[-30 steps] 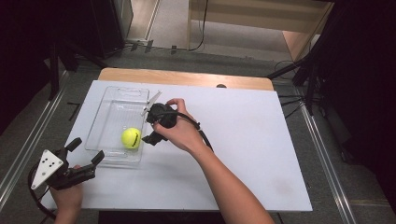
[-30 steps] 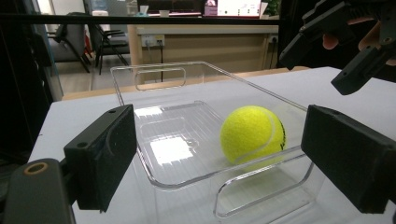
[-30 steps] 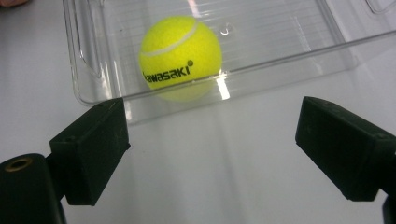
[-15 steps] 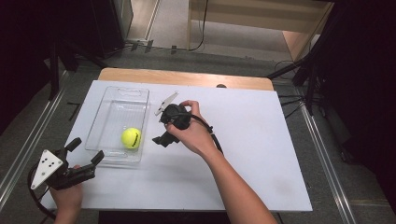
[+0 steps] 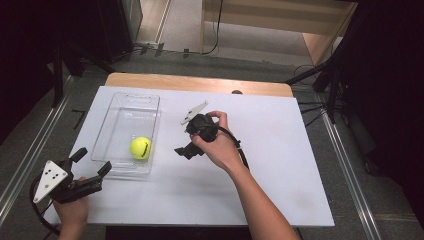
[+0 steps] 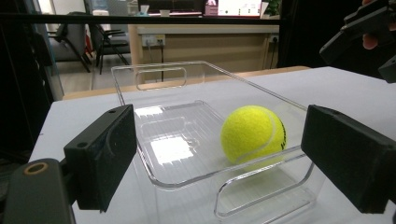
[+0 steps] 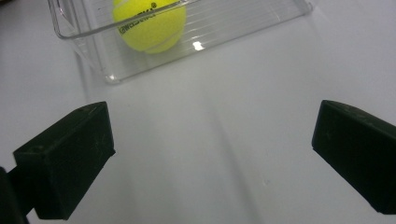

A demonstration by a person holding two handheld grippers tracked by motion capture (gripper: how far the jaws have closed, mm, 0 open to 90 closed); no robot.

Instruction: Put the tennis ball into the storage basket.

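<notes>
A yellow tennis ball (image 5: 140, 148) (image 6: 253, 134) (image 7: 149, 23) lies in the near end of a clear plastic bin (image 5: 125, 98) (image 6: 159, 70) (image 7: 243, 25) at the left of the white table. My right gripper (image 5: 183, 140) (image 7: 215, 144) hangs over bare table just right of the bin and points toward it. Its jaws are open, have just been opening, and hold nothing. My left gripper (image 5: 92, 161) (image 6: 224, 144) rests at the table's near left corner. It is open and aimed at the bin's near handle end, with the ball beyond its jaws.
The white tabletop (image 5: 270, 150) stretches wide to the right of the bin. A wooden strip (image 5: 200, 84) runs along its far edge. Metal rails (image 5: 30, 155) flank the table on the floor.
My right gripper has drawn back rightward from the bin to the bare table beside it. The ball stays in the bin. The left gripper has not moved.
</notes>
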